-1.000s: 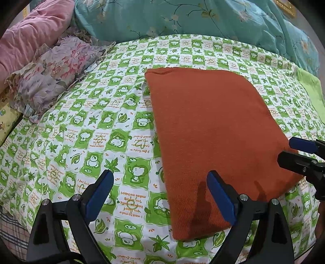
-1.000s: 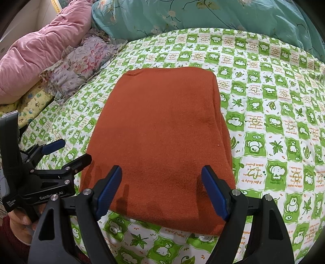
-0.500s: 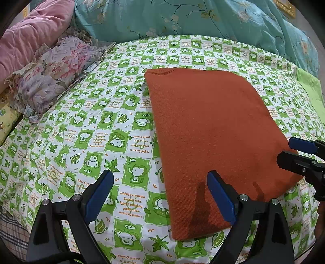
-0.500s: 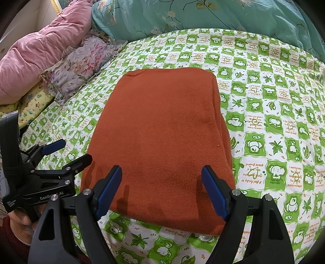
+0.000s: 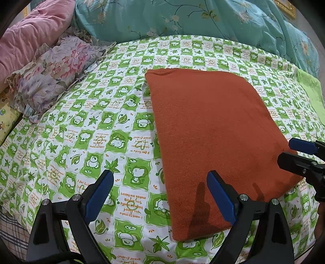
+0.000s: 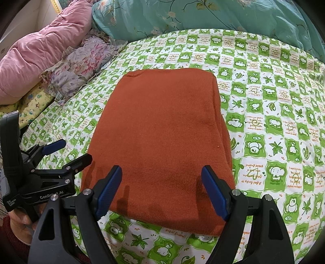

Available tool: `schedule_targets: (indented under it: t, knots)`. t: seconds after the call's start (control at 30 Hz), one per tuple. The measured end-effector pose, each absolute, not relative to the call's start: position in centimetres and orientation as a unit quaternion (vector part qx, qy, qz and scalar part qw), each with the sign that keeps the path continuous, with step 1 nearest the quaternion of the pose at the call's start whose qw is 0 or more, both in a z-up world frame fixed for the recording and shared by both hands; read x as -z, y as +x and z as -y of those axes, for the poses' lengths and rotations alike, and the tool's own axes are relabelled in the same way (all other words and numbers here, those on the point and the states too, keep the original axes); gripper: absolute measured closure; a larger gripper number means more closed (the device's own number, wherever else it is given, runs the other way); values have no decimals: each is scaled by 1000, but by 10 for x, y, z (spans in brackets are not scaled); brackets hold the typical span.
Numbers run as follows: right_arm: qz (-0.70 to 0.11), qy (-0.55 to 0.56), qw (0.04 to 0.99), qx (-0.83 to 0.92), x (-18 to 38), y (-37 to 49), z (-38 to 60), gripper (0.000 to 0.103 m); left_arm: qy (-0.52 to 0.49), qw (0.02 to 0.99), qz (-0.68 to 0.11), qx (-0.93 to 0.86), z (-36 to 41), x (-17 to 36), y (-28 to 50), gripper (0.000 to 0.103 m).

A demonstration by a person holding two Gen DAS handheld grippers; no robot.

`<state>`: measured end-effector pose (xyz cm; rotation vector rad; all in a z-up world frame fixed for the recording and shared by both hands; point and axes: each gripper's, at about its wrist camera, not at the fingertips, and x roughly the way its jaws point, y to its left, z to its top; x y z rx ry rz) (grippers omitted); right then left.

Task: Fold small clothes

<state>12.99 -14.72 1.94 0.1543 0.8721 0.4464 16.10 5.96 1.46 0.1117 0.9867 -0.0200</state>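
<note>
We hold both grippers low over the near edge of a bed, where a rust-orange knit garment point(image 5: 213, 138) lies folded into a neat rectangle on a green-and-white checked sheet point(image 5: 101, 130) printed with cartoon animals and leaves. Our left gripper point(image 5: 160, 195) has its blue-padded fingers point(image 5: 99, 193) spread wide and grasping nothing: one finger stands over bare sheet to the left of the cloth, the other over the garment's near left corner, casting a shadow on the knit. Our right gripper point(image 6: 161, 193) is likewise released, its two blue pads apart and both poised over the garment's near edge; whether the tips touch the fabric we cannot tell. In the right wrist view the left gripper appears at the lower left, just beside the cloth's left edge, with part of the hand point(image 6: 20, 223) that holds it showing below. In the left wrist view the right gripper's fingertips reach in from the right margin, over the garment's right side. The folded piece shows layered edges stacked along its right side in the right wrist view. Beyond it, at the head of the bed, lie a ruffled floral pillow point(image 5: 52, 75), a pink quilt point(image 6: 40, 54) and a teal flowered comforter point(image 5: 193, 18); a plain light-green cloth point(image 5: 311, 91) lies at the far right.
</note>
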Motion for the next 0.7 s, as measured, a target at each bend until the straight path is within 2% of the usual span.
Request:
schedule_targets:
  t: [0.7]
  knots:
    - [-410,79,886,-205,-21,133,151,22,36,881,-472,18,-63,-13,168,10]
